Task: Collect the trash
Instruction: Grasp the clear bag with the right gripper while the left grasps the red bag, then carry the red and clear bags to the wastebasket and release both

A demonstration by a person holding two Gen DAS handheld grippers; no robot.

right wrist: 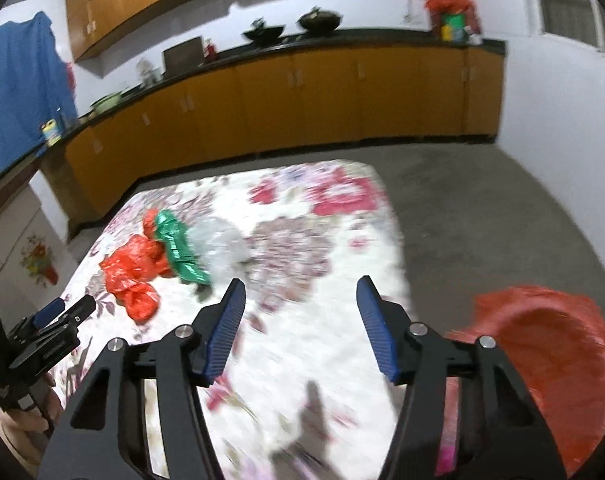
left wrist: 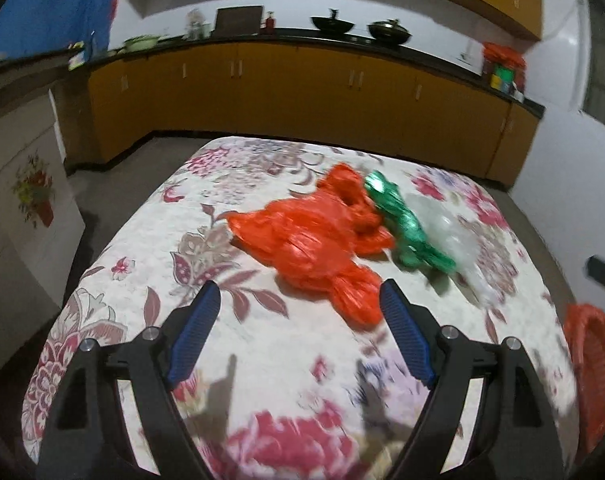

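Approach step, nothing grasped yet. Left gripper [left wrist: 298,300] has its jaws spread wide and empty above the floral-cloth table [left wrist: 206,216], pointed at the trash pile. Right gripper [right wrist: 300,300] is also spread wide and empty, over the table's near right part, well apart from the pile. The trash sits together in the middle of the cloth: crumpled orange plastic bag [left wrist: 318,244] closest to the left gripper, green foil wrapper [left wrist: 402,228] touching its far side, clear crumpled plastic [left wrist: 458,236] just beyond that. Red basket [right wrist: 550,360] sits off the table's right edge, near the right gripper, likely the bin. Next move probably calls for the left gripper to drop onto the orange bag's near lobe and close; thin plastic may slip or drag the wrapper along. Frames are motion-blurred, so fine contact is unclear.
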